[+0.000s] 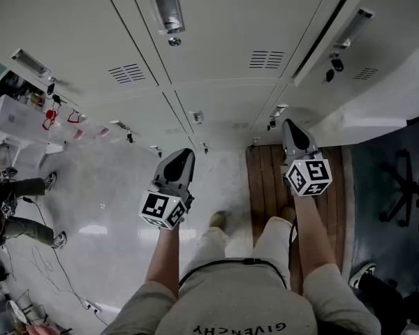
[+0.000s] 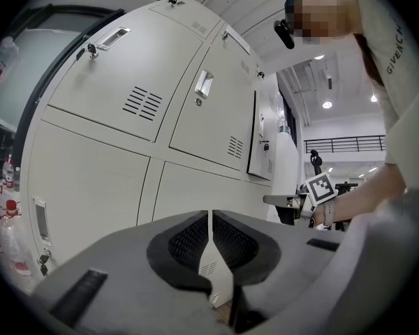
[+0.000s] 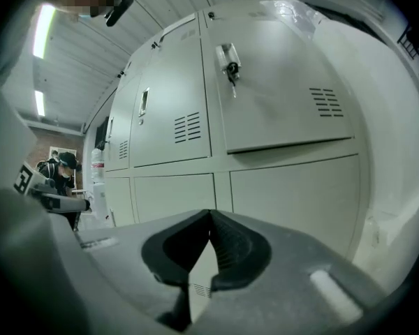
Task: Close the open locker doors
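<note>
Your right gripper (image 3: 209, 213) is closed and empty, jaws pressed together. Your left gripper (image 2: 209, 215) is closed and empty too. Both point at the lockers (image 1: 216, 82) at 12 o'clock. 1 door (image 1: 366, 51) in the top row stands ajar at 1 o'clock from the right gripper, which is not touching it.

A glossy pale floor (image 1: 119, 208) is seen across the left and middle of the head view, with light reflected in it. Thin cables (image 1: 38, 257) are trailed over it at the lower left. A strip of wooden planks (image 1: 264, 176) is laid right of centre, and dark flooring (image 1: 373, 166) lies at the right, where a black office chair (image 1: 401, 187) is stood. The lockers (image 1: 216, 61) are stood along the floor's upper edge
</note>
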Demonstrator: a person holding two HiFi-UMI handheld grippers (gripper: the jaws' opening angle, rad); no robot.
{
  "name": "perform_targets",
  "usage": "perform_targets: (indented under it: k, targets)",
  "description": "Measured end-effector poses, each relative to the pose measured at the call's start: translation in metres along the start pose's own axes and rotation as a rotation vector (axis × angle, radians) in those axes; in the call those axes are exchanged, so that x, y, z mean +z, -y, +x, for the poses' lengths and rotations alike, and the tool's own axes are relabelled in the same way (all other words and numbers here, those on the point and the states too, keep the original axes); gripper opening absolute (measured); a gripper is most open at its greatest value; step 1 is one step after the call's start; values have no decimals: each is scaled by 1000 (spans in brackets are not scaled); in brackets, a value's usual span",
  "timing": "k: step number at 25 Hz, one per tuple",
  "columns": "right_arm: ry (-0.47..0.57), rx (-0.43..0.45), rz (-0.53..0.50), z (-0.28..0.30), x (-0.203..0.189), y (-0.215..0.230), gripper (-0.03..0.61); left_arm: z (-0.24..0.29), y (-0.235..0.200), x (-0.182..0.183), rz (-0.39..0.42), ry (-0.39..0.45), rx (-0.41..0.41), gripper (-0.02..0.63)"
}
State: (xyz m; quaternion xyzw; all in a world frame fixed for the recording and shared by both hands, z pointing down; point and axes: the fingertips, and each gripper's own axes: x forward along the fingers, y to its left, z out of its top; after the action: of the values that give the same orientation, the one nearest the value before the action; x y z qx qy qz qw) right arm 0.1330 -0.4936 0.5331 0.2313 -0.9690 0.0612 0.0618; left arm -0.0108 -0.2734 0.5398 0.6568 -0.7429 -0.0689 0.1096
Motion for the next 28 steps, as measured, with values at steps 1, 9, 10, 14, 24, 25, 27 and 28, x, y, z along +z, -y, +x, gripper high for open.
perform_targets:
  k: [1, 9, 10, 14, 24, 25, 27, 28]
  targets:
    - [8, 10, -2, -5, 4, -5, -2, -3, 1, 3, 4, 3, -1, 17]
    - [66, 74, 7, -40, 39, -45, -2, -28, 7, 31, 27, 39, 11, 17]
    - [72, 82, 5, -44, 42, -49, -2, -30, 7, 34, 30, 42, 14, 17]
    - [85, 111, -10, -57, 51, -67, -2, -42, 6, 44, 37, 47, 25, 17]
    - [110, 132, -7, -80, 61, -91, -2, -69, 2, 64, 54, 72, 47, 17]
    - [112, 133, -10, -82, 63, -93, -2, -71, 2, 66, 55, 74, 50, 17]
    - [114, 137, -15, -85, 66, -96, -2, -74, 2, 70, 56, 79, 54, 17]
    - [115, 138, -19, -87, 67, -97, -2, -76, 2, 72, 57, 82, 56, 17]
